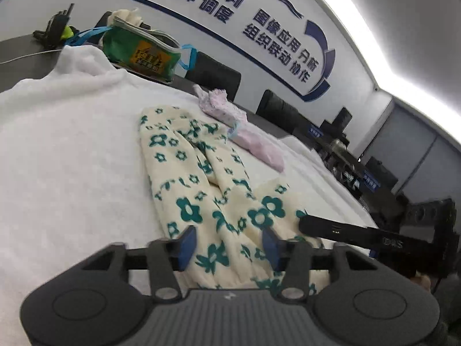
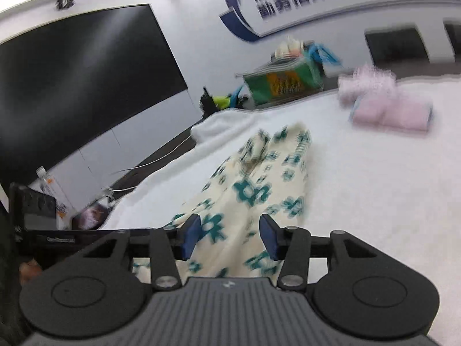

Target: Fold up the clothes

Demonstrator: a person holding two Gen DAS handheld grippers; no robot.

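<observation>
Flowered trousers (image 1: 201,178) lie flat on the white-covered worktop (image 1: 72,158). Left gripper (image 1: 227,245) and right gripper (image 2: 229,236) both hover over them, jaws partly open, pads clear of the cloth, gripping nothing.

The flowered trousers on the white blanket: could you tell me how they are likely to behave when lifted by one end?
The flowered trousers lie creased and folded over themselves, so they will probably droop and trail rather than hold shape. The cloth looks soft and thin, so likely light. On the fluffy white blanket they may drag rather than slide freely.
</observation>
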